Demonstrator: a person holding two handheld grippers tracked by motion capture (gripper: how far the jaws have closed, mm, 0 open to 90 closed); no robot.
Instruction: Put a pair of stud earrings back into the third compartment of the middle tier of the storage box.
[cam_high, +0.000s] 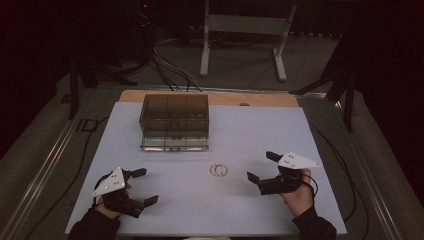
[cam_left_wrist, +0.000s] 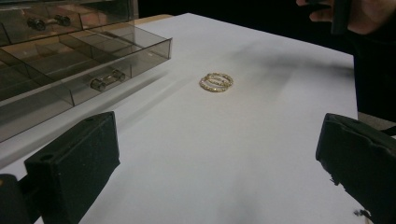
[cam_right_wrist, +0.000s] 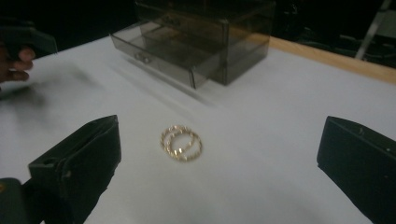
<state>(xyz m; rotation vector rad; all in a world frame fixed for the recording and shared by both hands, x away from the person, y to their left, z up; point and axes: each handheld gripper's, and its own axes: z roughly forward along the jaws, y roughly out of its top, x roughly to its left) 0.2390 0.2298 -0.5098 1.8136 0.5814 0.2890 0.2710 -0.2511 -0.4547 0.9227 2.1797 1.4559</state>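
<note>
- The two gold rings (cam_high: 218, 170) lie flat and overlapping on the bare white tabletop (cam_high: 250, 135), roughly midway between my two claws and just in front of the open drawer; they sit out in the open, so either claw can come at them without bumping anything
- In the right gripper view the rings (cam_right_wrist: 181, 143) lie between my right jaws and a little ahead of them, which tells me this claw is lined up on them
- My right claw (cam_high: 261, 169) is spread wide and holds nothing; I judge the wide gap is there to straddle both rings at once
- My left claw (cam_high: 145, 186) is also wide and empty, resting low near the tabletop's near left corner, well apart from the rings (cam_left_wrist: 216, 81), so it leaves the approach free
- The smoky clear drawer box (cam_high: 174, 119) stands at the back of the tabletop, its bottom drawer (cam_left_wrist: 70, 74) pulled out towards me, compartments showing; I take it that it is open to receive the rings
- A small metal handle (cam_left_wrist: 107, 80) sits on the drawer front
</note>
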